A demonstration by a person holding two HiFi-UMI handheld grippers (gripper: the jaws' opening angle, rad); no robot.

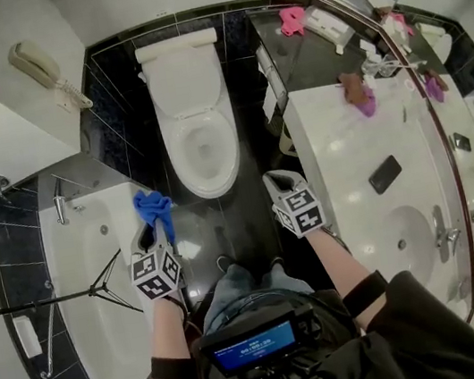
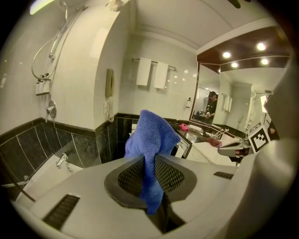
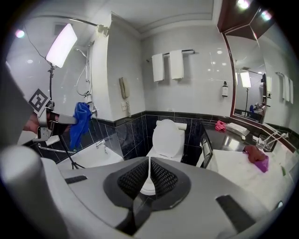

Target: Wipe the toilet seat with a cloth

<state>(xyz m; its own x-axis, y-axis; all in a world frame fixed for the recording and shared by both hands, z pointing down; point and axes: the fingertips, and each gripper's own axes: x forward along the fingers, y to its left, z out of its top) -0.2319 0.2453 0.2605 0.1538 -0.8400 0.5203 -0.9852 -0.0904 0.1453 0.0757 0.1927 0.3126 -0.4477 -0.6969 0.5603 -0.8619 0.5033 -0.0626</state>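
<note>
Blue terry cloth (image 2: 150,140): left of centre in the head view, just left of the toilet bowl's front edge and not touching it; pinched in the left gripper (image 2: 149,175), jaws nearly together with a fold of fabric squeezed between the pads, most of the bulk standing up beyond the tips, a short tail hanging below

Handling, as judged: soft, light, limp, grippy rather than slippery; nothing to break; likely to bunch or roll under a wiping stroke; best taken by a thick gathered fold set deep between the pads, with a broad flap left free to lie flat on the seat; hold as seen judged adequate for that

Right gripper (image 3: 148,173): right of centre in the head view, near the bowl's front right; jaws closed to a thin slit, nothing between them

Toilet seat (image 1: 173,154): white ring, upper centre of the head view, lid (image 1: 186,79) raised against the tank; hard, smooth, curved; not yet met by the cloth

Surroundings: bathtub (image 1: 104,362) at lower left; marble vanity counter (image 1: 342,165) at right, dark phone (image 1: 385,174) lying flat on it
</note>
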